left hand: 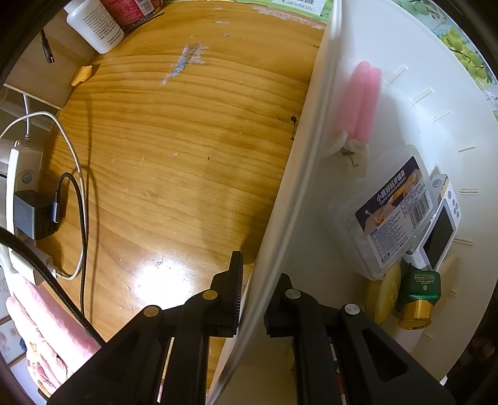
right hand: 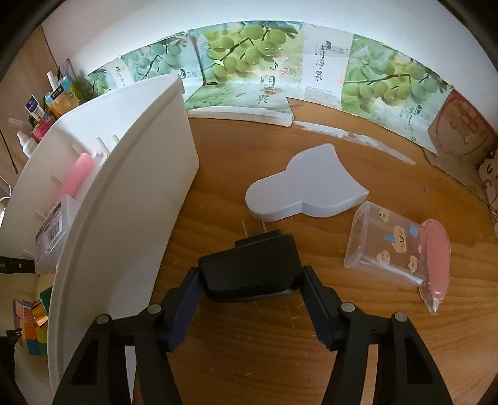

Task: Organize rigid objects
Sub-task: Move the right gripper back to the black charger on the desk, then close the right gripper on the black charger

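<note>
My left gripper (left hand: 260, 271) points straight down, shut on the rim of the white bin's wall (left hand: 305, 162), one finger on each side. Inside the bin lie pink foam rollers (left hand: 364, 99), a clear labelled box (left hand: 392, 215), a small white camera (left hand: 442, 227) and a green bottle with a gold cap (left hand: 420, 293). In the right wrist view, my right gripper (right hand: 250, 274) has its pads against both sides of a black plug adapter (right hand: 249, 261) on the wooden table, prongs pointing away. The bin (right hand: 130, 193) stands just left of it.
A lavender flat board (right hand: 305, 187) and a clear container with a pink lid (right hand: 395, 252), on its side, lie beyond and right of the adapter. Grape-printed cardboard (right hand: 249, 62) lines the back. A power strip with cables (left hand: 21, 202) and a white bottle (left hand: 93, 25) sit left of the bin.
</note>
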`<state>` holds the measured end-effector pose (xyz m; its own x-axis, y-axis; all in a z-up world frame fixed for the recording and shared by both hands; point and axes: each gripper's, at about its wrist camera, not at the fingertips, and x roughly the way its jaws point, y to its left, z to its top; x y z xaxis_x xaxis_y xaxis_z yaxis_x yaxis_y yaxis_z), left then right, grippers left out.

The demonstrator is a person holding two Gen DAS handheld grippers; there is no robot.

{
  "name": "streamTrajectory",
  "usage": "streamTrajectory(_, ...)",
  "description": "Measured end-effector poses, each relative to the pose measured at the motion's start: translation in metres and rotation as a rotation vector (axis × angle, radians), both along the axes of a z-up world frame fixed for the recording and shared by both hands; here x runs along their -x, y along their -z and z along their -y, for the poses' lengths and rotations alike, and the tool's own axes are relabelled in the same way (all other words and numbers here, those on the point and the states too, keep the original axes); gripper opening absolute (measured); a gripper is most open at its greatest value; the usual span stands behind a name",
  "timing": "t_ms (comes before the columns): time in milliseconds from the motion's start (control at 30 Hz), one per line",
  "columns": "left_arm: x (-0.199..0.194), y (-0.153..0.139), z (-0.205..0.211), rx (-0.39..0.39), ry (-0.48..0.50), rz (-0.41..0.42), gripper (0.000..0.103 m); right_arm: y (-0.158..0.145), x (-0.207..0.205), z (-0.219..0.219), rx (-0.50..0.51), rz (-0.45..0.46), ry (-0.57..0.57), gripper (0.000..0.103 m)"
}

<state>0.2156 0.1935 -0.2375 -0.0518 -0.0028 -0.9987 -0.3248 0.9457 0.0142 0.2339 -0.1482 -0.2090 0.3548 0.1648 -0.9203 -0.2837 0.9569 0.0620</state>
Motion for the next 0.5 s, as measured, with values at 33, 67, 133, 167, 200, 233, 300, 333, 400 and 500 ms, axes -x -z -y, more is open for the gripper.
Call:
streamTrajectory(33, 0.0000, 0.0000, 0.0002, -0.001, 0.000, 0.000, 0.012, 0.0001, -0.0004, 0.0007, -0.001, 0.001, -0.001, 0.064)
streamTrajectory(67, 0.0002, 0.0000, 0.0002, -0.001, -0.002, 0.000, 0.012, 0.0006, -0.0005, 0.0007, -0.002, 0.000, -0.003, 0.064)
streamTrajectory(133, 0.0005, 0.0000, -0.0002, -0.001, -0.003, 0.000, 0.013, 0.0006, -0.0013, 0.0013, -0.004, -0.003, -0.006, 0.064)
streamTrajectory(167, 0.0007, 0.0000, -0.0006, -0.001, -0.004, 0.000, 0.013, 0.0006, -0.0013, 0.0015, -0.004, -0.006, -0.006, 0.064)
streamTrajectory(200, 0.0009, -0.0001, -0.0010, -0.001, -0.004, 0.000, 0.013, 0.0006, -0.0010, 0.0017, -0.005, -0.010, -0.005, 0.064)
streamTrajectory(233, 0.0011, -0.0003, -0.0012, -0.001, -0.004, 0.000, 0.013, 0.0004, -0.0007, 0.0021, -0.007, -0.015, -0.006, 0.064)
streamTrajectory(300, 0.0014, -0.0004, -0.0018, -0.001, -0.004, 0.000, 0.013, -0.0002, 0.0003, 0.0028, -0.010, -0.023, -0.003, 0.064)
streamTrajectory(333, 0.0017, -0.0005, -0.0018, -0.002, -0.005, 0.000, 0.013, -0.0005, 0.0008, 0.0032, -0.011, -0.028, -0.002, 0.064)
streamTrajectory(400, 0.0022, -0.0006, -0.0023, -0.002, -0.008, 0.000, 0.013, -0.0013, 0.0020, 0.0039, -0.015, -0.035, 0.002, 0.064)
streamTrajectory(500, 0.0029, -0.0009, -0.0025, -0.003, -0.007, 0.000, 0.013, -0.0041, 0.0041, 0.0063, -0.027, -0.038, 0.007, 0.064)
